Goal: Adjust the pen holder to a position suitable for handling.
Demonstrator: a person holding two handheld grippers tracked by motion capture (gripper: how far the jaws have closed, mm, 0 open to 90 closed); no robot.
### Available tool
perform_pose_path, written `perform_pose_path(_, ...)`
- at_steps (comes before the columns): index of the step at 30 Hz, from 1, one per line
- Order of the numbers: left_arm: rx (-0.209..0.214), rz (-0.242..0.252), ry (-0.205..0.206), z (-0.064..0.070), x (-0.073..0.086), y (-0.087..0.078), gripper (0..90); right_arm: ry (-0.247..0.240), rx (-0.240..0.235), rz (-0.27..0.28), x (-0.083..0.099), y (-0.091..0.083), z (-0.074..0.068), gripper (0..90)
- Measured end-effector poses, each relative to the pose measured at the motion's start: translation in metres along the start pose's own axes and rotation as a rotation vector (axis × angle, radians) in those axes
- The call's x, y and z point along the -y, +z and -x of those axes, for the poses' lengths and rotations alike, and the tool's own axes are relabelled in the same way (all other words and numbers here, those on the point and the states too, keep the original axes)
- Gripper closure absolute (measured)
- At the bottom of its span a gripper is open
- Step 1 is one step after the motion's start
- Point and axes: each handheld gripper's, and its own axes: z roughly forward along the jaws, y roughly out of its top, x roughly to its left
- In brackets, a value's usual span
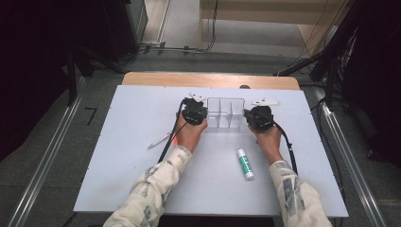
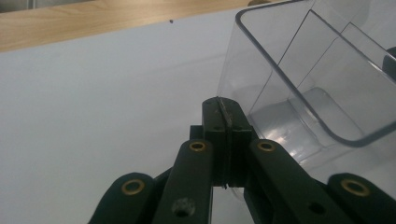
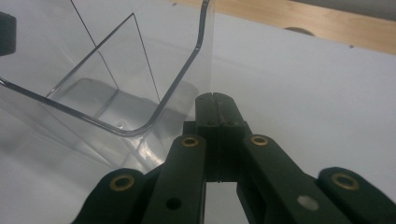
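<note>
A clear plastic organiser (image 1: 226, 113) with several compartments stands at the middle of the white board (image 1: 142, 109). My left gripper (image 1: 195, 112) sits at its left end and my right gripper (image 1: 259, 118) at its right end. In the left gripper view the jaws of the left gripper (image 2: 223, 105) are shut, their tips right beside the organiser (image 2: 299, 84)'s outer wall. In the right gripper view the right gripper (image 3: 214, 100) is likewise shut, its tips at the corner edge of the organiser (image 3: 116, 93). Nothing shows between either pair of jaws. The compartments look empty.
A white and green glue stick (image 1: 245, 163) lies on the board near the right forearm. A pen (image 1: 158, 140) lies left of the left hand. A wooden table edge (image 1: 210, 79) runs behind the board. Cables trail from both grippers along the arms.
</note>
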Motion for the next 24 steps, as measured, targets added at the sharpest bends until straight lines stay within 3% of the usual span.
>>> perform_pose_path(5, -0.005, -0.013, 0.019, -0.012, 0.015, -0.022, 90.0, -0.003, -0.038, 0.007, 0.009, -0.011, -0.024, 88.3)
perform_pose_path(12, -0.002, -0.008, -0.015, -0.029, 0.026, -0.032, 90.0, -0.003, -0.051, 0.000, 0.008, -0.012, -0.050, 88.3)
perform_pose_path(20, 0.002, -0.007, -0.014, -0.031, 0.027, -0.030, 90.0, -0.017, -0.047, 0.002, 0.008, -0.012, -0.052, 88.2)
perform_pose_path(24, -0.022, 0.024, -0.023, -0.035, 0.026, -0.036, 88.2, -0.030, -0.025, 0.014, 0.007, -0.015, -0.049, 88.1)
